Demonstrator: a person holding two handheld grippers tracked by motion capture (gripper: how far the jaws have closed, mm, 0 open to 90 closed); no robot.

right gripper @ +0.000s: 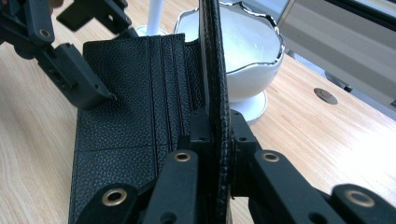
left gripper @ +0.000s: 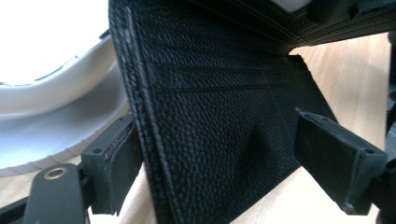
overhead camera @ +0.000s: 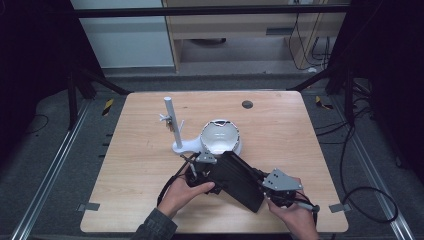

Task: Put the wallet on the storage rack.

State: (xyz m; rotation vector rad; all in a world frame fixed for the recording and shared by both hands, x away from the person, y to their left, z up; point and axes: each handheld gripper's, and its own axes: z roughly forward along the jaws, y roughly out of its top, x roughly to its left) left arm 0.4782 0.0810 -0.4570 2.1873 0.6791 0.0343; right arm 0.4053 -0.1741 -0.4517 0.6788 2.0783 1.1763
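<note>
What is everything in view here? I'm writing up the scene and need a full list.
wallet: 1, black grained leather, open, near middle of the table, one flap upright, the other lying flat
bowl: 1, white with a wavy silver rim, on a foot, just behind the wallet
stand: 1, white upright post on a flat base, left of the bowl
table: 1, light wood, with a dark round spot near its far edge
right gripper: 1, black, shut on the wallet's upright flap
left gripper: 1, black, jaws open either side of the flat flap, one tip on the leather
hands: 2, entering from the near edge, each holding a gripper
</note>
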